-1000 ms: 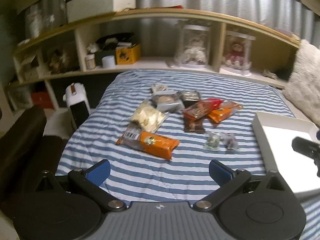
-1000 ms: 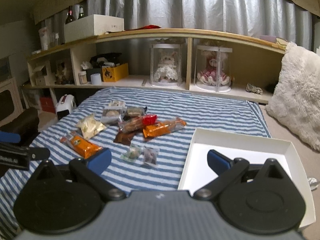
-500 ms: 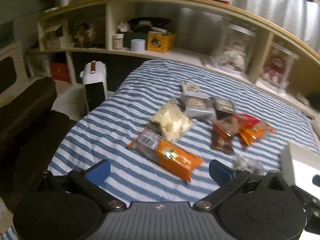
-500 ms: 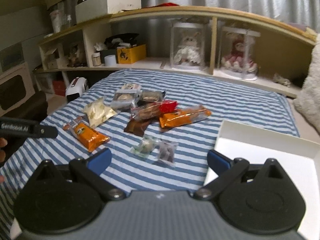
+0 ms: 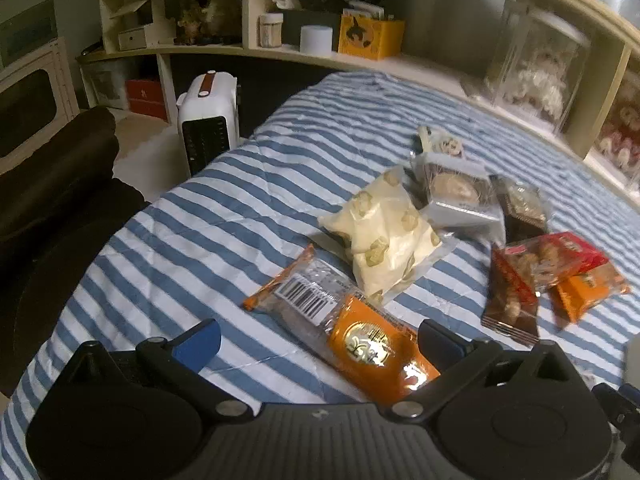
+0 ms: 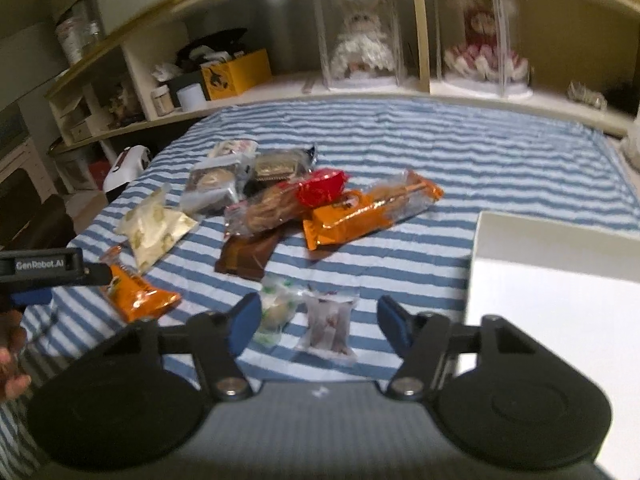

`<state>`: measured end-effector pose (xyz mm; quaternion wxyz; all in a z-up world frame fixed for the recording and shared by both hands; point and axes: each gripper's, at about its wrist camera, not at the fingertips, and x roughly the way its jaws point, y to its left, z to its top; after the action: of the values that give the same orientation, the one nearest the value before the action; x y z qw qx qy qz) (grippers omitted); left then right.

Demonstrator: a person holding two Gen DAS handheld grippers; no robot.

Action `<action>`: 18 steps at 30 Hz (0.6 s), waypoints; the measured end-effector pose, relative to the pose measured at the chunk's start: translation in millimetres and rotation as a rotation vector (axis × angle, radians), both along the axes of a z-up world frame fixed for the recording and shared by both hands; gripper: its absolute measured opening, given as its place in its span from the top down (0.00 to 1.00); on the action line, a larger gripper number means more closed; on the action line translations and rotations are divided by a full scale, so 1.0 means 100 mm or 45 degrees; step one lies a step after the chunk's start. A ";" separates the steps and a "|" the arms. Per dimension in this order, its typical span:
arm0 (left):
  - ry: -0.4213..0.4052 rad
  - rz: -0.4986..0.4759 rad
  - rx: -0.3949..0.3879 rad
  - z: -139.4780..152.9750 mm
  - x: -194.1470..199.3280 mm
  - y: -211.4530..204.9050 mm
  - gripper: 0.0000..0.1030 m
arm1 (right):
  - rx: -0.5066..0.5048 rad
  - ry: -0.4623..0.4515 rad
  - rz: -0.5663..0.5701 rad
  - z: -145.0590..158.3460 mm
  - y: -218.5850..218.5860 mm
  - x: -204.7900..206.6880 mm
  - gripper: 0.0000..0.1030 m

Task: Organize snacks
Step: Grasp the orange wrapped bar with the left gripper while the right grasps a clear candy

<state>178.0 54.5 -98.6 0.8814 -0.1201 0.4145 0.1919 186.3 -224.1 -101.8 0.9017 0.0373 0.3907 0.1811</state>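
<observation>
Blue-and-white striped bedding (image 5: 256, 184) lies under everything we see, and the snacks are scattered across it. Our left gripper (image 5: 318, 340) has its fingers spread wide with nothing clamped; the orange snack packet (image 5: 344, 324), barcode end away from us, lies between the fingertips, its near end close to the right-hand finger. Whether the pads touch it we cannot tell. Just beyond it sits a pale yellow bag (image 5: 386, 240), and further out a grey-wrapped pastry (image 5: 456, 196). Off past the right finger lie a brown bar (image 5: 510, 304), a red-ended packet (image 5: 556, 258) and another orange packet (image 5: 588, 288).

Our right gripper (image 6: 318, 322) is likewise spread apart and holds nothing. Between its fingers lie two small clear sachets: a greenish one (image 6: 276, 312) just beside the left finger, and a darker-filled one (image 6: 330, 324) nearer the middle. Ahead of them sit the brown bar (image 6: 248, 254), the red-ended packet (image 6: 284, 202) and the long orange packet (image 6: 372, 210). To the right of the right finger stands a white box (image 6: 560, 280), its inside bare where we can see. Far to the left, the left gripper's tip (image 6: 48, 268) hangs over the first orange packet (image 6: 138, 294).
</observation>
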 end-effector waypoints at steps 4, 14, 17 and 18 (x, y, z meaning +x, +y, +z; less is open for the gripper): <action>0.025 -0.006 0.033 -0.08 0.13 -0.07 0.00 | -0.022 0.021 0.014 -0.12 0.06 0.12 0.41; 0.081 -0.032 0.123 -0.10 0.11 -0.08 0.00 | -0.093 0.050 0.039 -0.35 0.11 0.16 0.53; 0.123 -0.034 0.155 -0.08 0.02 -0.05 0.00 | -0.097 0.045 0.065 -0.36 0.13 0.12 0.63; 0.136 -0.037 0.166 -0.07 -0.01 -0.05 0.00 | -0.107 0.033 0.070 -0.35 0.14 0.10 0.65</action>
<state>177.2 49.5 -105.2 0.8668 -0.0460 0.4491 0.2118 196.2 -210.3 -136.6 0.8920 -0.0088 0.4106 0.1887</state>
